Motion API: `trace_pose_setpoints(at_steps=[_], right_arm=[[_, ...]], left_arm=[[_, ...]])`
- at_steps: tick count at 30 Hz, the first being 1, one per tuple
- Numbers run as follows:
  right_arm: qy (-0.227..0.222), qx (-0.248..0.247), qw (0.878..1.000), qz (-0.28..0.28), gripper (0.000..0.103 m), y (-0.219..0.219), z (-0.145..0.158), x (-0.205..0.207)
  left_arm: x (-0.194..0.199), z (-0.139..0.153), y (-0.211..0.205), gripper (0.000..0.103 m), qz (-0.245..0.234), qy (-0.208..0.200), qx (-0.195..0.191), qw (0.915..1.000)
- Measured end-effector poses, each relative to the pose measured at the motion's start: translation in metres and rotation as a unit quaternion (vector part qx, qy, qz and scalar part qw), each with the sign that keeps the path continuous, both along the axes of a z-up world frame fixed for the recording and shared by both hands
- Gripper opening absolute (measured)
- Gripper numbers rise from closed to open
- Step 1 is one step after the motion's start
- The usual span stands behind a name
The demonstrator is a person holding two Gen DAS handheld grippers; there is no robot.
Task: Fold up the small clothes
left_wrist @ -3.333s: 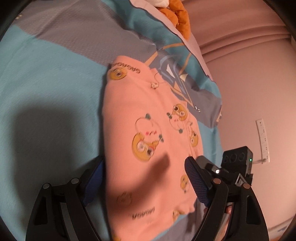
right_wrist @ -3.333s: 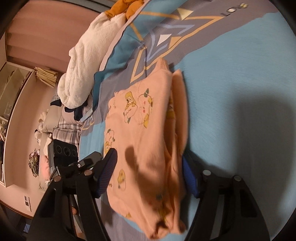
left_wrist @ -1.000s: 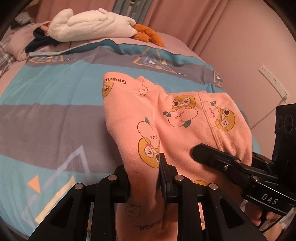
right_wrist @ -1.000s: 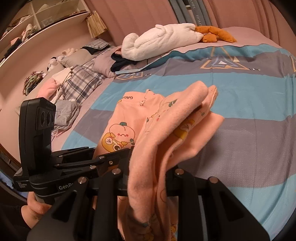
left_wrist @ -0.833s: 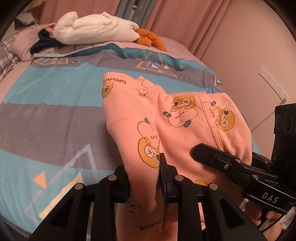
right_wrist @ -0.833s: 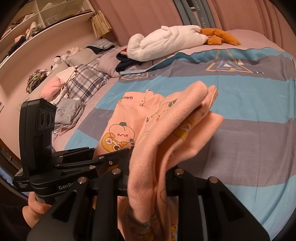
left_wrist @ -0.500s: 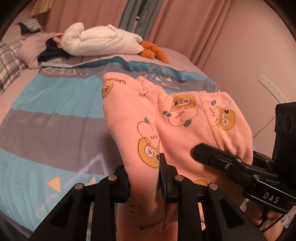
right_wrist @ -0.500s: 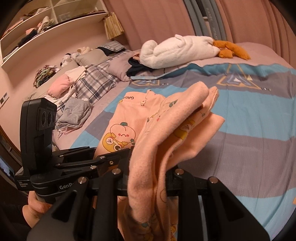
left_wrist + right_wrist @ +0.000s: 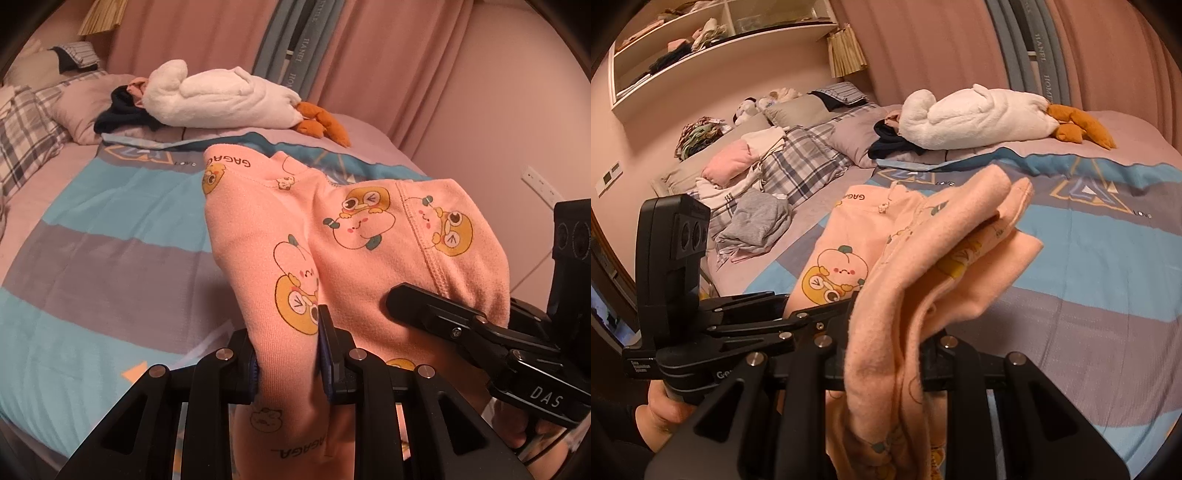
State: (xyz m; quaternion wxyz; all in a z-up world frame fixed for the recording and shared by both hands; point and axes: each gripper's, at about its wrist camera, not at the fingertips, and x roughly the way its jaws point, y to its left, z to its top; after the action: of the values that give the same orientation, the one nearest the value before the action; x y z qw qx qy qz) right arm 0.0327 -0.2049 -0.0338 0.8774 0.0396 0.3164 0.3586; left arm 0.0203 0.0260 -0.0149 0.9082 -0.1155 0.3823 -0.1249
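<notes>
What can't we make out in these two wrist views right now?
- Lower end of the pink garment: both views, cut off by the bottom edge.
- Left gripper pads: left view, wrapped in cloth.
- Right gripper pads: right view, buried in folds.
- Shelf contents: right view, too small.

Striped bed (image 9: 110, 258) under plush goose (image 9: 221, 99)

Left tool (image 9: 286, 356): jaws clamped narrow on pink cloth, pointing forward and down. Right tool (image 9: 882, 354): same, jaws pinched on bunched pink cloth. Tools side by side, close. Bare hand (image 9: 665, 410) gripping left tool's handle.
</notes>
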Motion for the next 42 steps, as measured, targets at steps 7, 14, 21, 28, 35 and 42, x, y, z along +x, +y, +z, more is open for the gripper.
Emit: trace_pose_setpoints(at_steps=[7, 14, 21, 28, 35, 42], right_arm=[[-0.004, 0.0, 1.0, 0.008, 0.024, 0.006, 0.0, 0.005], [0.008, 0.004, 1.0, 0.017, 0.024, 0.011, -0.007, 0.017], [0.013, 0.003, 1.0, 0.024, 0.024, 0.017, -0.008, 0.031], [0.019, 0.006, 0.999, 0.027, 0.024, 0.026, -0.015, 0.047], [0.025, 0.001, 0.999, 0.033, 0.024, 0.042, -0.02, 0.071], [0.027, 0.002, 0.999, 0.035, 0.024, 0.057, -0.027, 0.094]], left_arm=[[0.001, -0.001, 0.002, 0.023, 0.006, 0.001, 0.009, 0.9999], [0.007, -0.007, 0.005, 0.023, 0.015, 0.012, 0.016, 0.9997], [0.02, -0.009, 0.011, 0.023, 0.019, 0.016, 0.012, 0.9996], [0.032, -0.017, 0.019, 0.023, 0.021, 0.02, 0.013, 0.9995], [0.053, -0.025, 0.032, 0.023, 0.026, 0.026, 0.016, 0.9992], [0.075, -0.031, 0.043, 0.023, 0.031, 0.03, 0.022, 0.9988]])
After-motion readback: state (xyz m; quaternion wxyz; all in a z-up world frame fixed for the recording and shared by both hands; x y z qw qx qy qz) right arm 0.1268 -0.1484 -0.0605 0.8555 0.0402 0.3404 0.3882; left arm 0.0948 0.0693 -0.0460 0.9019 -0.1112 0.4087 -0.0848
